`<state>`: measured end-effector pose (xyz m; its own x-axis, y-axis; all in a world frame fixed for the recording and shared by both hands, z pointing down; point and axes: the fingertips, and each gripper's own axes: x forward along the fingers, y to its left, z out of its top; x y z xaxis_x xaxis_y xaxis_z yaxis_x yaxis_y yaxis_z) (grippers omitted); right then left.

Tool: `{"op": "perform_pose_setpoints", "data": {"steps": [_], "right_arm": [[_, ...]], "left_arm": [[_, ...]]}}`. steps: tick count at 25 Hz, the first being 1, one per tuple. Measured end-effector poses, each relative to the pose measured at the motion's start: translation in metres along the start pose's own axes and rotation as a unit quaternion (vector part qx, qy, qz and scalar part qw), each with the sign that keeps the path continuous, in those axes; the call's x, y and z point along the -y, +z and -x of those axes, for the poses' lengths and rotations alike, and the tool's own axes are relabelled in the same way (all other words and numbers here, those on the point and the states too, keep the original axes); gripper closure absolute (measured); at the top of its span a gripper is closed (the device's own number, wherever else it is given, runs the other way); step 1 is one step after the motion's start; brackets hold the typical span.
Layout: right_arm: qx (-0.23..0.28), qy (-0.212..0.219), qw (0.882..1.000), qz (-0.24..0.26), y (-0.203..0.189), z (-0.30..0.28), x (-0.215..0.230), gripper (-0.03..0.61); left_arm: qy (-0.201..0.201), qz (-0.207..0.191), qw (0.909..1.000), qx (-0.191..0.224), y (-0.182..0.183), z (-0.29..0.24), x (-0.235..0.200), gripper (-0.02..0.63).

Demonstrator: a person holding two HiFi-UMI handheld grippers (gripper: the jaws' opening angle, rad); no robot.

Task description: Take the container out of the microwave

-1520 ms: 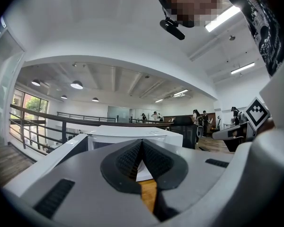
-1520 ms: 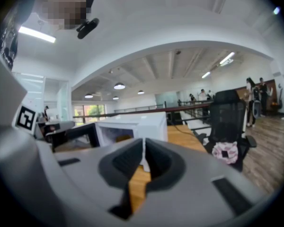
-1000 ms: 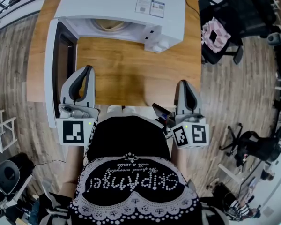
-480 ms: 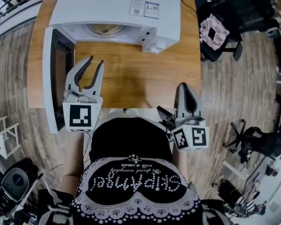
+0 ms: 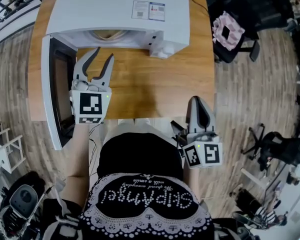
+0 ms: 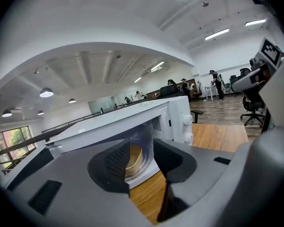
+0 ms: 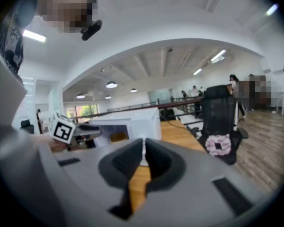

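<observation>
Pointing at the microwave [image 5: 115, 6], the left gripper [image 5: 104, 54] has just been opening, empty; the right gripper [image 5: 199, 101] is closed. The container [image 6: 134, 157] sits inside it.

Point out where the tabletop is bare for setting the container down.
Free: the wooden table in front of the microwave, between the left gripper and the right gripper. Crowded: the left edge, where the open door stands.

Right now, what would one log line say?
door: open | container: inside microwave | left tongs: just opened, empty, facing container | right tongs: shut, empty
</observation>
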<state>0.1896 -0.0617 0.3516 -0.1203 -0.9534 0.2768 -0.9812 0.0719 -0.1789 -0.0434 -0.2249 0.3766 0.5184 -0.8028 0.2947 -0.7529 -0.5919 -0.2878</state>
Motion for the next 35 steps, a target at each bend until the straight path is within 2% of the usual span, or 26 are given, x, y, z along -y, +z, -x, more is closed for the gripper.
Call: {"op": "perform_pose_setpoints", "data": {"steps": [15,24,35], "right_arm": [[-0.017,-0.001,0.999,-0.032,-0.014,0.005,-0.002,0.54],[-0.035,-0.012,0.999,-0.037,-0.027,0.009,0.002,0.54],[-0.041,-0.024,0.998,-0.045,-0.031,0.012,0.006,0.54]], "left_arm": [[-0.001,-0.039,0.997,-0.067,-0.057,-0.078,-0.012,0.425],[-0.032,-0.078,0.9898,-0.115,-0.089,-0.116,-0.008,0.425],[-0.06,-0.109,0.981,-0.149,-0.106,-0.131,0.002,0.425]]}}
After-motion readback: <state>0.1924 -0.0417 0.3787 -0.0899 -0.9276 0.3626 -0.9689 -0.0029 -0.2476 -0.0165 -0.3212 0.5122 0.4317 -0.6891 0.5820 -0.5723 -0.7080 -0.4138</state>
